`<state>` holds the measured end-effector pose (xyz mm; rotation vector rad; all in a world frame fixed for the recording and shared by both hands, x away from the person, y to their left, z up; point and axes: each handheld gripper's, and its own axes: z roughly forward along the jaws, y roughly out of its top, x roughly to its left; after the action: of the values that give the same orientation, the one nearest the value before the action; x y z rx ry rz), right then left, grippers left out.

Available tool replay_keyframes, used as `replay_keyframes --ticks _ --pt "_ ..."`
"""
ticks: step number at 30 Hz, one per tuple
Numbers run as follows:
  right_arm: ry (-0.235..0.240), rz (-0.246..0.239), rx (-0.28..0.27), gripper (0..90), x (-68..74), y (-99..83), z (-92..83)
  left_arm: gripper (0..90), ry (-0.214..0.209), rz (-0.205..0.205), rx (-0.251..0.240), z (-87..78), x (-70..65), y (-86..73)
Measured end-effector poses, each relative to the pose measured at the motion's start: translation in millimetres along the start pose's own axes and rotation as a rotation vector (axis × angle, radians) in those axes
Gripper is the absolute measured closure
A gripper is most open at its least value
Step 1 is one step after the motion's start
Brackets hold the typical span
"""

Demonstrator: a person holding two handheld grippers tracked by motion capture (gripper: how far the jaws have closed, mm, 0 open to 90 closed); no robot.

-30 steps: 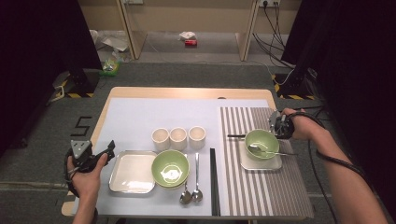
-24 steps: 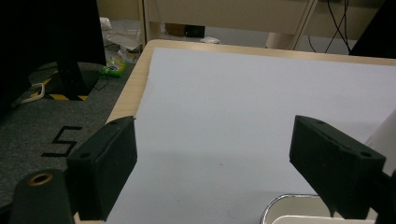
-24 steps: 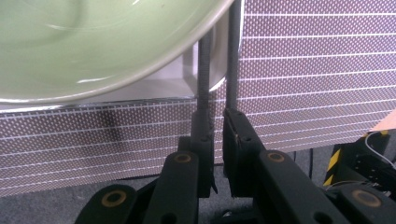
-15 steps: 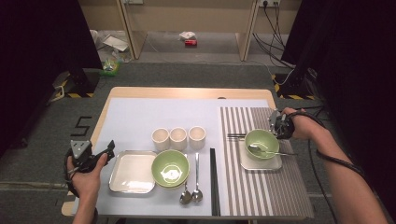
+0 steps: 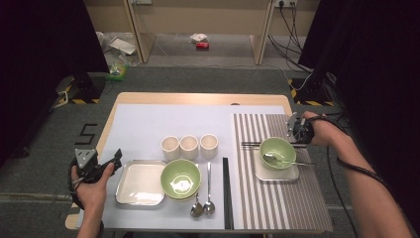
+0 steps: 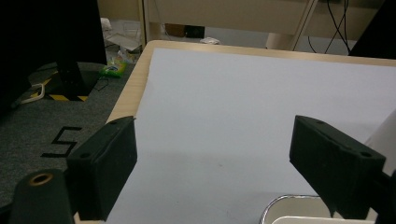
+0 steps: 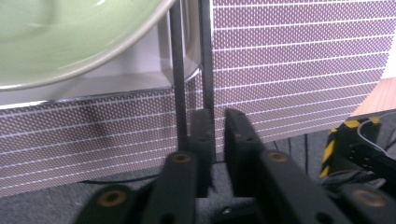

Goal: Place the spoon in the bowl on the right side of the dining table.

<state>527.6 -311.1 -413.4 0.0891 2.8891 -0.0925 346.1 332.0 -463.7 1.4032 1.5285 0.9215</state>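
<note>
Work at the far right of the striped mat (image 5: 282,208), where the right gripper (image 5: 295,130) lies low at the ends of the black chopsticks (image 5: 252,144), themselves flat on the mat along the far side of the small tray (image 5: 292,173) with the green bowl (image 5: 277,148). Note the jaws there, just now closing and almost together, with only a thin slit between. In the right gripper view, follow both sticks down to the left jaw and see them vanish behind it, not in the slit, so cannot tell whether pinched or only lying under. Before lifting, better to check the hold: if loose, open a little, shift sideways until both sticks sit between the pads, then close firmly near the ends. Keep the two sticks side by side, not crossed. Lift slowly and level, away from the rim of the bowl and from the spoon (image 5: 297,162) resting in it, to avoid knocking either. Leave the left gripper (image 5: 106,166) where it hovers, jaws wide apart and empty, at the left table edge just beside the larger tray (image 5: 141,182), ready if needed.
</note>
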Motion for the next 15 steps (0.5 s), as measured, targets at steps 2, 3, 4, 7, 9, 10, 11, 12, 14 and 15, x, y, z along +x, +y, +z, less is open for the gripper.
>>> replay_keyframes --ticks 2,3,4,7,9,10,11,12,14,15 --pt "-0.002 -0.002 -0.002 90.0 -0.9 0.0 0.3 14.0 0.000 0.001 0.003 0.3 -0.1 -0.4" --pt "0.003 -0.003 -0.004 90.0 -1.3 0.0 0.8 14.0 0.001 0.001 0.002 0.4 -0.2 -0.5" --pt "0.006 0.002 -0.002 90.0 -1.2 0.3 1.1 14.0 0.001 0.001 0.002 0.4 -0.2 -0.5" --pt "0.002 0.002 0.005 90.0 -2.0 0.5 1.9 14.0 0.000 -0.001 0.000 -0.1 0.1 0.0" --pt "-0.008 0.012 0.003 90.0 -3.3 0.0 2.9 14.0 0.000 -0.001 0.002 -0.6 0.7 0.1" --pt "-0.015 0.015 0.011 90.0 -3.5 0.1 3.1 14.0 0.000 -0.001 0.002 -0.6 0.7 0.1" --pt "-0.018 0.020 0.015 90.0 -3.8 0.1 3.6 14.0 0.000 -0.002 0.001 -0.1 0.8 -0.3" --pt "-0.019 0.017 0.014 90.0 -4.4 0.2 4.1 14.0 0.000 0.000 0.001 0.1 0.6 -0.4" --pt "-0.023 -0.003 0.023 90.0 -5.8 1.8 6.1 14.0 0.000 0.001 0.002 0.2 0.0 -0.2" --pt "-0.027 0.002 0.028 90.0 -5.7 2.4 6.4 14.0 0.000 0.002 0.001 0.3 -0.4 -0.1"
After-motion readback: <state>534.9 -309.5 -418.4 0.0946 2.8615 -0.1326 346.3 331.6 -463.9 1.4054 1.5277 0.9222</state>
